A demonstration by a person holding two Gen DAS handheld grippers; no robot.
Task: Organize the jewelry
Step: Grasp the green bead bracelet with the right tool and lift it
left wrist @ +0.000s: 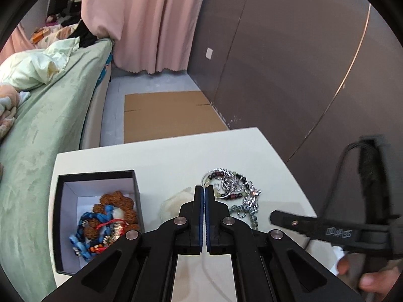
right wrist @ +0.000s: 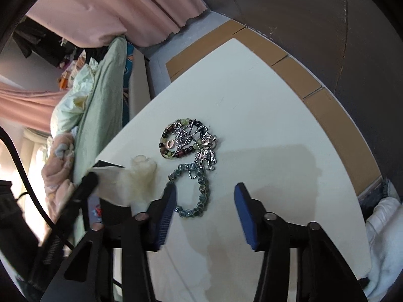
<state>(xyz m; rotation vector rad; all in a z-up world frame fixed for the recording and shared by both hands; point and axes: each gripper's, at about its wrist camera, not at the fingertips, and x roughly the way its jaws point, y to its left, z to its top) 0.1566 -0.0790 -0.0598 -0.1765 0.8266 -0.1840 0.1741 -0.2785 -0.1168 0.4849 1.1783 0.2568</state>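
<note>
A black box (left wrist: 60, 226) with a white lining stands at the table's left and holds several bracelets (left wrist: 105, 221). A pile of jewelry (left wrist: 234, 188) lies on the white table (left wrist: 163, 156): a multicolored bead bracelet (right wrist: 176, 138), a silver chain with a robot charm (right wrist: 206, 153), and a grey-green bead bracelet (right wrist: 199, 191). A pale cream flower piece (right wrist: 143, 173) lies beside them. My left gripper (left wrist: 204, 188) is shut and empty, its tips just before the pile. My right gripper (right wrist: 204, 196) is open, low over the grey-green bracelet; it also shows in the left wrist view (left wrist: 277, 217).
A bed with green sheets (left wrist: 50, 115) runs along the table's left. Flat cardboard (left wrist: 171, 113) lies on the floor beyond the table. A dark wardrobe wall (left wrist: 289, 63) stands on the right, and pink curtains (left wrist: 146, 22) hang at the back.
</note>
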